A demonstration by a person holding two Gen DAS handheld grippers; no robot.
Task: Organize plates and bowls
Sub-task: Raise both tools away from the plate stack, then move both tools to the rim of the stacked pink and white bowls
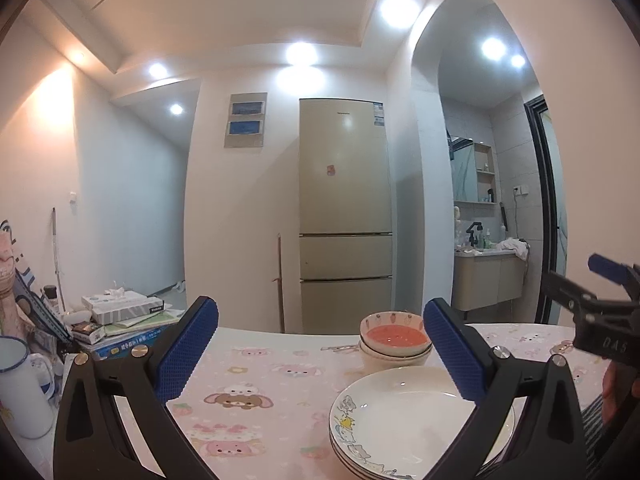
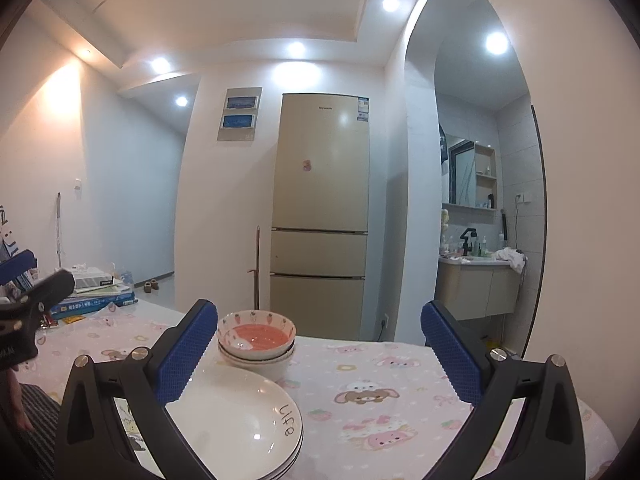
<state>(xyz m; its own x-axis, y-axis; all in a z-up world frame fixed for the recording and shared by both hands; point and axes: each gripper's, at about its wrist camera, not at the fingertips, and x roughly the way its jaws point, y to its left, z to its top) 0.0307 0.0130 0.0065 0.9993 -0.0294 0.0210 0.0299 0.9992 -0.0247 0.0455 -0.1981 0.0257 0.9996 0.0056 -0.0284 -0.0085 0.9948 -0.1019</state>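
Stacked plates (image 2: 236, 424) nearest me, bowls (image 2: 256, 340) behind, on pink-clothed desk (image 2: 400, 392). Left tongs (image 1: 320, 356), right tongs (image 2: 320, 354) both spread, empty. Fridge (image 2: 320, 216) beyond.

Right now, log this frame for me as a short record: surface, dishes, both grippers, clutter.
surface: table with pink cartoon cloth
plates: white stack, near edge
bowls: stack behind the plates, top one pink inside
left gripper: open, empty, above the table
right gripper: open, empty, above the table
clutter: books and boxes, white mug
background: fridge
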